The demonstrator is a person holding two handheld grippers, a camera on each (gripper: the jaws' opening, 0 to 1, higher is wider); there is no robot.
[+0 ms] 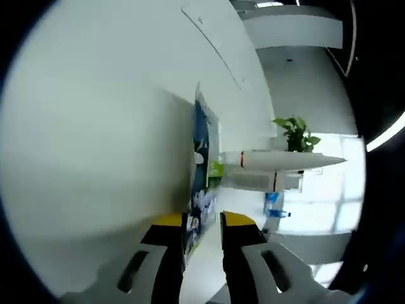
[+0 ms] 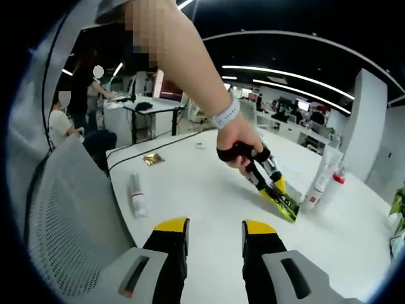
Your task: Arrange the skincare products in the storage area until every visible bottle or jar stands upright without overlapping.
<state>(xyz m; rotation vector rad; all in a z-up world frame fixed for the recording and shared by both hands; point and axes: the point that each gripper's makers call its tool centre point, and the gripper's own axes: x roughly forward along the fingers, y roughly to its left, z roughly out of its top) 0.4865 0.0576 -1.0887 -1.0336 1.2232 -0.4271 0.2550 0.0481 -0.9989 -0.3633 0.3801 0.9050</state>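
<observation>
Left gripper clamping green box

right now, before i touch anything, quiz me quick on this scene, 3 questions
1. True or false: the white bottle near the mesh chair stands upright.
2. How many tubes stand beside the green packet? A one, B two, C four.
3. Fill in: the right gripper has its jaws ____.

Key: 1 false, the white bottle lies flat on the table; 2 B; 3 open.
</observation>
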